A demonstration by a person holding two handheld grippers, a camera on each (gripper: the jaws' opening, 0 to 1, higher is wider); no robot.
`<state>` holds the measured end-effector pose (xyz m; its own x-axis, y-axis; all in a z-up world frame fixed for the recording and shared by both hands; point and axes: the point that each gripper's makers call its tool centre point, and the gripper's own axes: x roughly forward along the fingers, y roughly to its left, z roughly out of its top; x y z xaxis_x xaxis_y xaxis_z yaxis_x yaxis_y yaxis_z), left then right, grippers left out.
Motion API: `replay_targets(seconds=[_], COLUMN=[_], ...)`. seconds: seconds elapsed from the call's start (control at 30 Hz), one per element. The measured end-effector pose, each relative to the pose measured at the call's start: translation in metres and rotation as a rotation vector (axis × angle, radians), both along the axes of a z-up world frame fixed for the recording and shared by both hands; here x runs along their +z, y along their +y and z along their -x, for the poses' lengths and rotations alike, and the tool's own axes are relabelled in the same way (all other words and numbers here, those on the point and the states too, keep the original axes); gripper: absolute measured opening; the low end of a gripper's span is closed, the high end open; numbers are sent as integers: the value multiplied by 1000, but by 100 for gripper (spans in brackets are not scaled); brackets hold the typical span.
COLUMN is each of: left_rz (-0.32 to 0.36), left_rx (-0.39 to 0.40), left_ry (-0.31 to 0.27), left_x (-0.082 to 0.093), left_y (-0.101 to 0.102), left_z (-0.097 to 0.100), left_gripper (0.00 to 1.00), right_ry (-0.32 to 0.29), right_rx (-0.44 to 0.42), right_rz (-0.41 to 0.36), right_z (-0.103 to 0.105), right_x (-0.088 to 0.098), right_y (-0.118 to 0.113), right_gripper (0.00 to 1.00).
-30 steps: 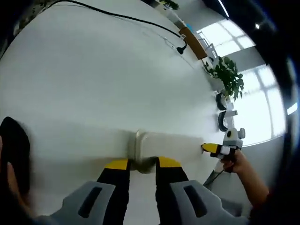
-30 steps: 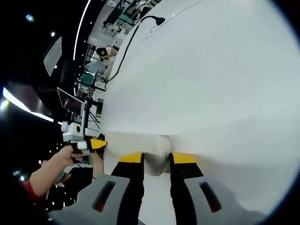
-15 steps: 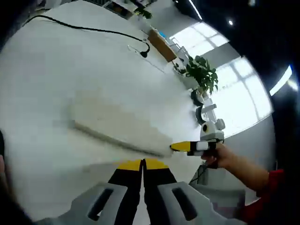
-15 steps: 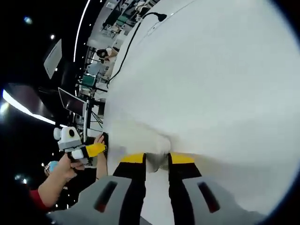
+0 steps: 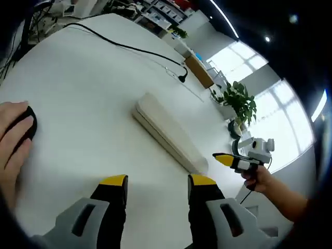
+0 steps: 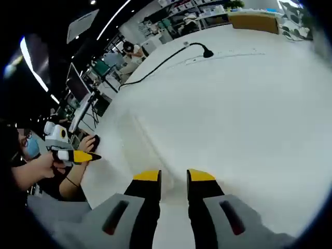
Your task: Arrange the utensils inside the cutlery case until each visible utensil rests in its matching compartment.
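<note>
While the white table [image 5: 78, 83] spans both views, the closed cream cutlery case [image 5: 168, 136] lies on it, ahead of the left gripper [image 5: 157, 182] and just short of the right gripper [image 5: 224, 158], which a hand holds near the case's end. Left gripper jaws stand wide apart over bare tabletop, holding nothing; right gripper [image 6: 174, 177] jaws sit narrowly apart, empty, the case blurred there. A black cable [image 5: 129, 47] runs across the far table and a potted plant [image 5: 238, 101] stands beyond it.

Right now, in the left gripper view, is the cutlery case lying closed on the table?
Yes, the cutlery case lies shut on the white table.
</note>
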<state>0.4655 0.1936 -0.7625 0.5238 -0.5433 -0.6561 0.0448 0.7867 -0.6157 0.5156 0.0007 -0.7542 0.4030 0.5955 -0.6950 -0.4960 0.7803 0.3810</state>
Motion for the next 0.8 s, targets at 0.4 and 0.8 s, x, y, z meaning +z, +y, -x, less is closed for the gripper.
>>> replay_targets(seconds=[0.4, 0.8], left_rz=[-91, -41], left_rx=[-276, -381], left_ry=[-63, -114], left_x=[18, 20], left_y=[-9, 7], left_z=[53, 79], left_gripper=[72, 83], right_ry=[-32, -21], right_rx=[286, 467], right_rz=[158, 316], right_z=[-19, -18], right_x=[-6, -45], right_y=[72, 96], right_gripper=[44, 49])
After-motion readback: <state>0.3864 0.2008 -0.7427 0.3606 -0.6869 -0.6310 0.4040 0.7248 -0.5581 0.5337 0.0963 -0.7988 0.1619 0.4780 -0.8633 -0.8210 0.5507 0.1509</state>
